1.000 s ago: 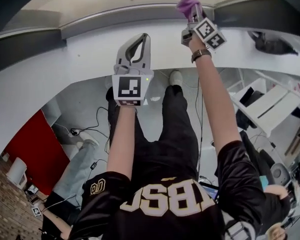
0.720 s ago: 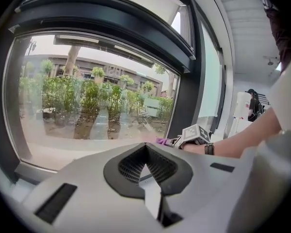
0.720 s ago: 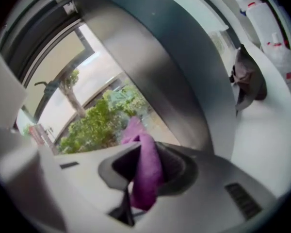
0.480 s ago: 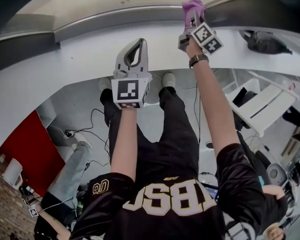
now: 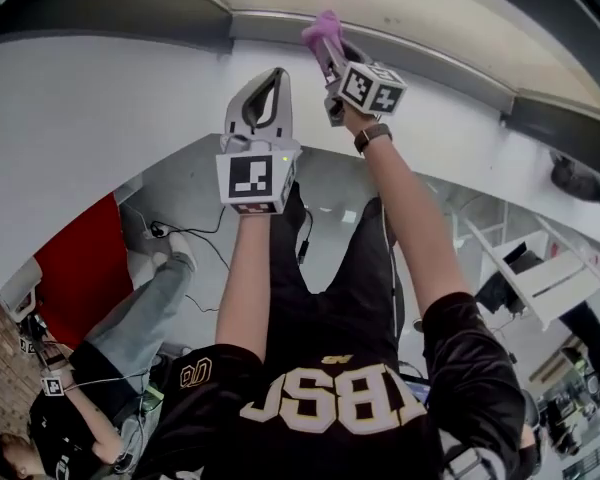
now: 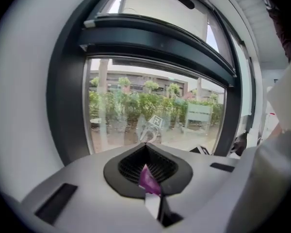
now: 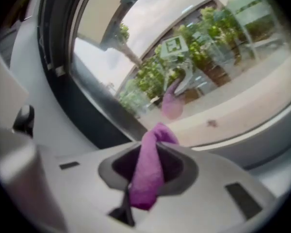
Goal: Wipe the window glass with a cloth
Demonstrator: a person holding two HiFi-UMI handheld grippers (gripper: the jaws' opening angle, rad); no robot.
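Note:
The purple cloth [image 5: 324,26] [image 7: 148,171] is pinched in my right gripper [image 5: 331,46] [image 7: 153,142], which is shut on it. Its bunched tip reaches up to the lower edge of the window glass [image 5: 420,3] [image 7: 218,57]. A faint purple reflection of the cloth [image 7: 172,104] shows in the pane; whether cloth and glass touch I cannot tell. My left gripper [image 5: 267,81] [image 6: 146,147] is shut, just left of the right one and a little lower, over the white ledge. A small purple patch [image 6: 148,178] shows in its jaw gap; what it is I cannot tell.
A dark window frame [image 6: 68,110] borders the pane, with a white ledge [image 5: 100,88] below it. A dark object [image 5: 580,181] lies on the ledge at the right. Below are a seated person [image 5: 130,338], a red panel [image 5: 75,268], floor cables and white furniture [image 5: 550,278].
Both grippers have moved left along the window. The right gripper with the cloth has left the dark upright of the frame and faces the glass pane.

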